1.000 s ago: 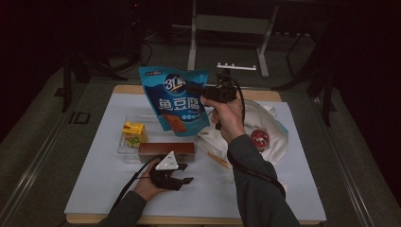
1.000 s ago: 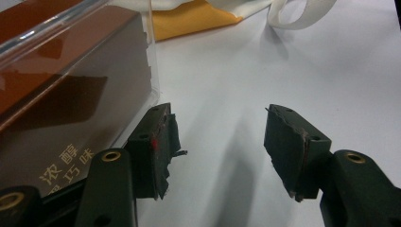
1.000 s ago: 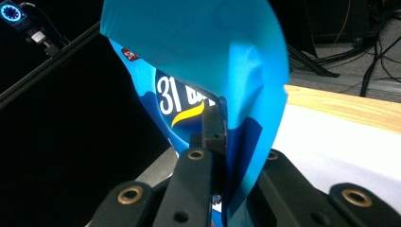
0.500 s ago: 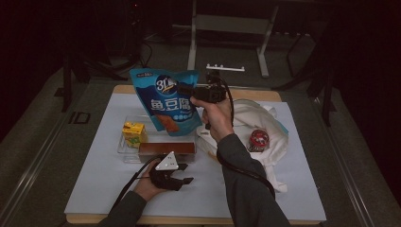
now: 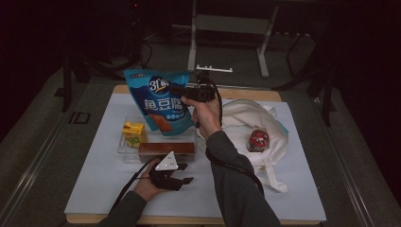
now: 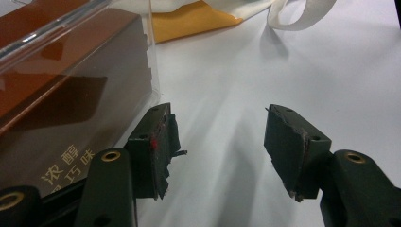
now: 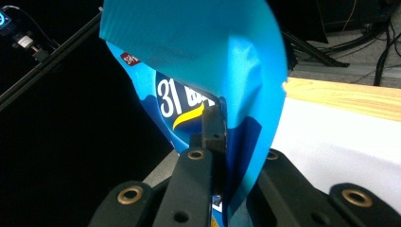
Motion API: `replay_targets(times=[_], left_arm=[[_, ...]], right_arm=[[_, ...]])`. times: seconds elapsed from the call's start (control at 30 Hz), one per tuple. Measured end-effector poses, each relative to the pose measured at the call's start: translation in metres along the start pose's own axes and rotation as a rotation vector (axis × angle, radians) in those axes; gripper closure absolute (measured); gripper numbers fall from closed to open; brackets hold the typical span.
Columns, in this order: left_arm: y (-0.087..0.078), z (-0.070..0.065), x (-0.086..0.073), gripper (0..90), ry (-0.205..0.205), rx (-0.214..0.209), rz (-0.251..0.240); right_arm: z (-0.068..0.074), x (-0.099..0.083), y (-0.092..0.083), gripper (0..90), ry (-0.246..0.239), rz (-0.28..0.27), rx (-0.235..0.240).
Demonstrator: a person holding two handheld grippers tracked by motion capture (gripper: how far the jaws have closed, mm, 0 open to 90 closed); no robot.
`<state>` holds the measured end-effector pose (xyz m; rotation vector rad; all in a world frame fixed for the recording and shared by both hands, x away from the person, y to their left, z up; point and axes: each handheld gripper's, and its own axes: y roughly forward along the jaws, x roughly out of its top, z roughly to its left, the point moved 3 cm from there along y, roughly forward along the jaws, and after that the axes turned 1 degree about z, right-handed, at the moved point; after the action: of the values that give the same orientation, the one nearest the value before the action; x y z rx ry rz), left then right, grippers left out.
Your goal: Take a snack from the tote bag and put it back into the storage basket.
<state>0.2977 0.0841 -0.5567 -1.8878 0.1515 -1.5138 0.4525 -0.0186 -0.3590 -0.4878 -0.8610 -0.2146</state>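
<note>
A white sheet (image 5: 94, 179) covers the wooden table (image 5: 250, 93); dark room.

A yellow carton (image 5: 134, 133) and a brown box (image 5: 166, 148) lie in a clear tray (image 5: 124, 150) just beyond the left gripper; a white cloth bag (image 5: 246, 124) with a red can (image 5: 258, 140) lies right of the right gripper

One blue snack pouch (image 5: 163, 101), one yellow carton (image 5: 133, 133), one brown box (image 5: 166, 148), one clear tray (image 5: 124, 150), one white cloth bag (image 5: 246, 118), one round red-topped item (image 5: 258, 140) on the bag, and two handheld grippers
</note>
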Motion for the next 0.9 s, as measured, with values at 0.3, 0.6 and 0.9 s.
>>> replay_targets(times=[0.3, 0.6, 0.9], left_arm=[[0.0, 0.0, 0.0, 42.7, 0.001, -0.001, 0.001], [0.0, 0.0, 0.0, 42.6, 0.009, -0.001, 0.002], [0.0, -0.001, 0.0, 42.6, 0.013, 0.005, 0.001]], right_arm=[[-0.008, -0.006, 0.021, 89.7, 0.015, 0.028, -0.015], [-0.021, -0.024, 0.04, 89.6, 0.045, 0.034, -0.005], [-0.032, -0.031, 0.04, 88.9, 0.049, 0.041, -0.017]])
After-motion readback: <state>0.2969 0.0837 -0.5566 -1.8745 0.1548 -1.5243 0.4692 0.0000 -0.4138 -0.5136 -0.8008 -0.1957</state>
